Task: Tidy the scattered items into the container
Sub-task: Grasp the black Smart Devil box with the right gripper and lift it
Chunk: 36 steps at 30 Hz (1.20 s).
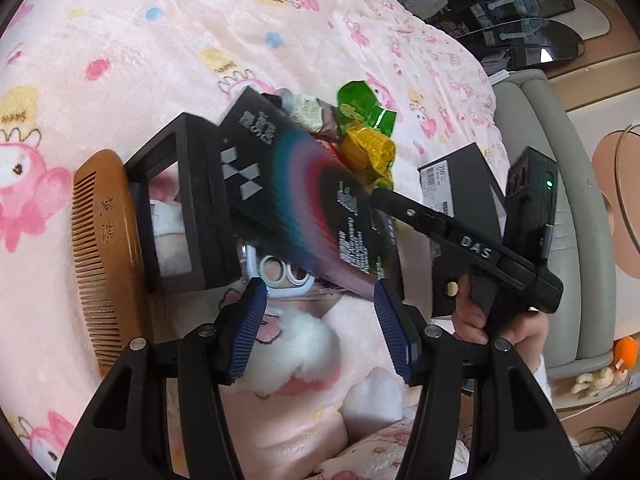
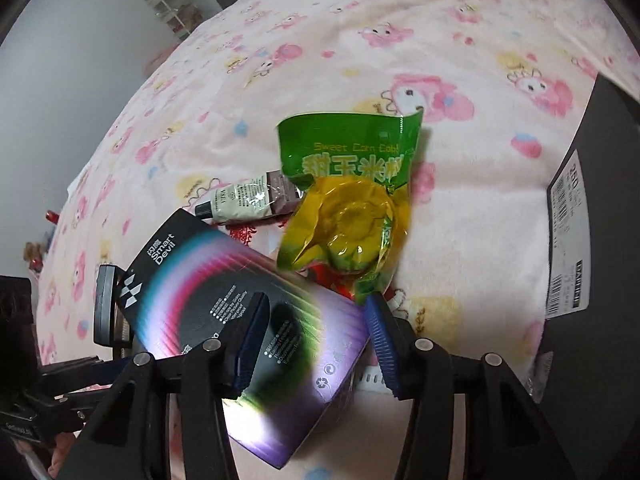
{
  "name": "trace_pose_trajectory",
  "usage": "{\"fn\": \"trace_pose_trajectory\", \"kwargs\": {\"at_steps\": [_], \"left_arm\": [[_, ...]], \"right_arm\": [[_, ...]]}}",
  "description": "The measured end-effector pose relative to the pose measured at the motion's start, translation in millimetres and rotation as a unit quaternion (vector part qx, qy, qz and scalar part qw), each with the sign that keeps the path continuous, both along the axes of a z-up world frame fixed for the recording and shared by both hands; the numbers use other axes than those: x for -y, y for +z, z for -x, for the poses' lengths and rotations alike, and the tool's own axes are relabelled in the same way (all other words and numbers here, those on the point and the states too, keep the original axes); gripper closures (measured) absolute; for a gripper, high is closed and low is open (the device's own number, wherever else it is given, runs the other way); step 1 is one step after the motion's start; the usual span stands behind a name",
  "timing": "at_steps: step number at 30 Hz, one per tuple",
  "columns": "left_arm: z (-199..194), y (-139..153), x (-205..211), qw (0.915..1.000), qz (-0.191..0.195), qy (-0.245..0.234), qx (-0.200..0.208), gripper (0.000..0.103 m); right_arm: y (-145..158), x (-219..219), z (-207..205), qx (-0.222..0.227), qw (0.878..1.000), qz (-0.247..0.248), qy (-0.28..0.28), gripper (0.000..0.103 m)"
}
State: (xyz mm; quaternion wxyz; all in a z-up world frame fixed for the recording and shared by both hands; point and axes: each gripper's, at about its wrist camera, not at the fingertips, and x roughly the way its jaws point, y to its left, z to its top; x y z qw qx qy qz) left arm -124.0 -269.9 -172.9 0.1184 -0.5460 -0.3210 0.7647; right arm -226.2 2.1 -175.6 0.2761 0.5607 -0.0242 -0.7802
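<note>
Flat glossy box [image 2: 192, 280] lower left of frame, between right gripper [image 2: 316, 308] jaws; gripped or merely touched, cannot tell. Tilted over rigid black container [image 1: 192, 200], centre left. Slick card: might slide onto fleecy blanket [image 1: 160, 40]. Left gripper [image 1: 320, 286] wide, empty. Crinkly corn packet [image 2: 348, 208] centre.

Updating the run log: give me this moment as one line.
right hand-held gripper: shut on Smart Devil box | box: tilted at black container | left hand-held gripper: open, empty
</note>
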Motion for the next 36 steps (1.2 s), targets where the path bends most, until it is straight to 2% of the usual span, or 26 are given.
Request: {"fn": "trace_pose_trajectory", "kwargs": {"at_steps": [4,8,9,12,13,15,17,19,23,24,26,30,33,36], "left_arm": [[-2.7,-1.1,3.5,0.9999,-0.009,0.012,-0.004,0.047],[-5.8,0.5,7.5,0.9995,-0.010,0.029,-0.011,0.047],[-6.4,0.6,7.8,0.9994,-0.011,0.030,-0.011,0.047],[-7.0,1.5,7.1,0.9994,-0.015,0.027,-0.012,0.047],[-6.6,2.0,6.7,0.9995,-0.013,0.027,-0.012,0.047],[-5.0,3.0,5.8,0.9995,-0.014,0.024,-0.014,0.047],[-1.8,1.9,4.6,0.9995,-0.021,0.019,-0.014,0.047],[3.6,-1.1,1.4,0.9998,-0.014,0.014,-0.009,0.047],[8.4,-7.6,-2.8,0.9997,-0.023,0.007,-0.001,0.047],[8.9,-7.6,-2.3,0.9997,-0.024,0.008,-0.001,0.047],[9.1,-7.1,-0.9,0.9997,-0.024,0.010,-0.001,0.047],[3.8,-5.6,4.6,0.9992,-0.034,0.022,0.001,0.044],[-7.1,-2.9,11.6,0.9991,-0.018,0.038,-0.003,0.042],[-19.3,-0.1,18.7,0.9985,-0.014,0.052,-0.006,0.042]], "right_arm": [[1.8,0.3,-9.5,0.008,0.999,0.022,0.027,0.056],[8.8,10.6,-28.0,0.016,0.997,0.019,0.071,0.056],[11.8,13.6,-29.3,0.009,0.997,0.012,0.076,0.056],[23.7,14.8,-22.0,-0.065,0.997,-0.026,0.040,0.056],[21.9,16.7,-13.4,-0.075,0.996,-0.044,0.025,0.056],[12.4,17.9,0.4,-0.052,0.997,-0.054,0.019,0.055],[-2.9,15.5,13.5,-0.010,0.999,-0.052,0.006,0.049],[-12.6,9.4,20.1,0.013,0.999,-0.032,-0.007,0.040],[-25.5,2.5,26.7,0.055,0.998,0.019,-0.008,0.037],[-28.6,2.3,26.6,0.072,0.997,0.035,0.000,0.034],[-26.5,5.1,20.3,0.067,0.997,0.035,0.018,0.034],[-15.7,9.4,-2.0,0.073,0.995,0.043,0.053,0.041],[-3.1,15.8,-39.5,0.082,0.990,0.054,0.103,0.043],[6.6,29.0,-79.3,0.087,0.978,0.062,0.177,0.045]]}}
